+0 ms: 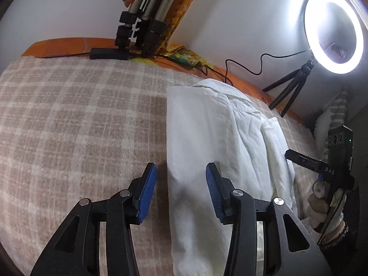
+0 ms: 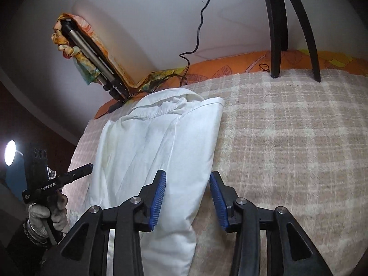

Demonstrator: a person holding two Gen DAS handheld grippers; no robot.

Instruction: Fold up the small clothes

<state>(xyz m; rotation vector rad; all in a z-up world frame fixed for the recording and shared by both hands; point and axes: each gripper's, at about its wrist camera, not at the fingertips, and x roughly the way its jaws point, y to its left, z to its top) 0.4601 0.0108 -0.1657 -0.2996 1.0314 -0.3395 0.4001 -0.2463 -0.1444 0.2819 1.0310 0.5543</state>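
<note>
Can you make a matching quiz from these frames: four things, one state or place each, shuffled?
Things:
1. white shirt
2. ring light
3. left gripper
4. checked blanket

States:
A. lit, on a small tripod
B. open, over the shirt's edge
C. covers the bed
D. lies folded lengthwise, collar at the far end

Pairs: 1-D, 2-A, 3-B, 4-C

Matt white cotton shirt [image 1: 218,138], fuzzy checked blanket [image 1: 80,119]
</note>
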